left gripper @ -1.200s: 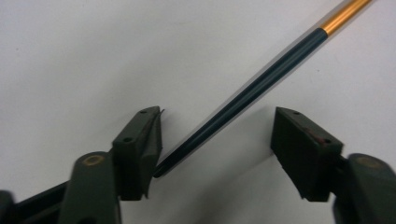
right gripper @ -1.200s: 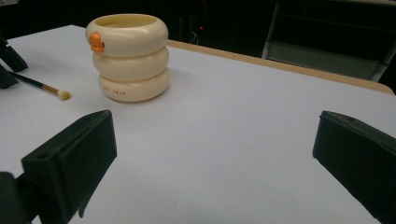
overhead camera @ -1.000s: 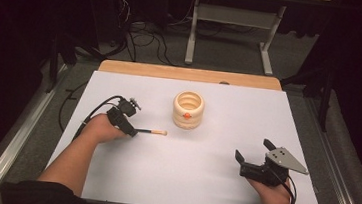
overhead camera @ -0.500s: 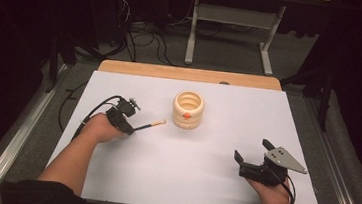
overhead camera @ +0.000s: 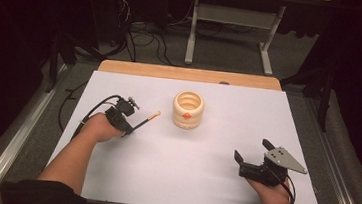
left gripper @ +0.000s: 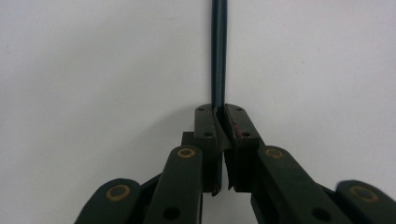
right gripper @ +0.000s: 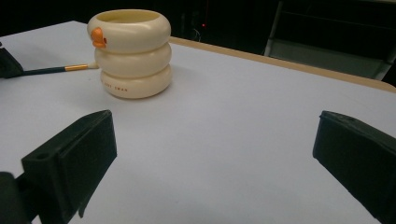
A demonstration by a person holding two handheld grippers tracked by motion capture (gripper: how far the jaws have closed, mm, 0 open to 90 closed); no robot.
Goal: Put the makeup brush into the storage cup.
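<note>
Jaws of left gripper just clamped slim dark pencil; right gripper wide, near ribbed cream cup.

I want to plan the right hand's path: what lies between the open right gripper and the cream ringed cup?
Nothing: in the right gripper view, only bare white tabletop lies between the right gripper and the cream ringed cup; the high view agrees.

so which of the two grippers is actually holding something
The left gripper: its jaws are clamped on the dark pencil. The right gripper stands wide open with nothing between its jaws.
</note>
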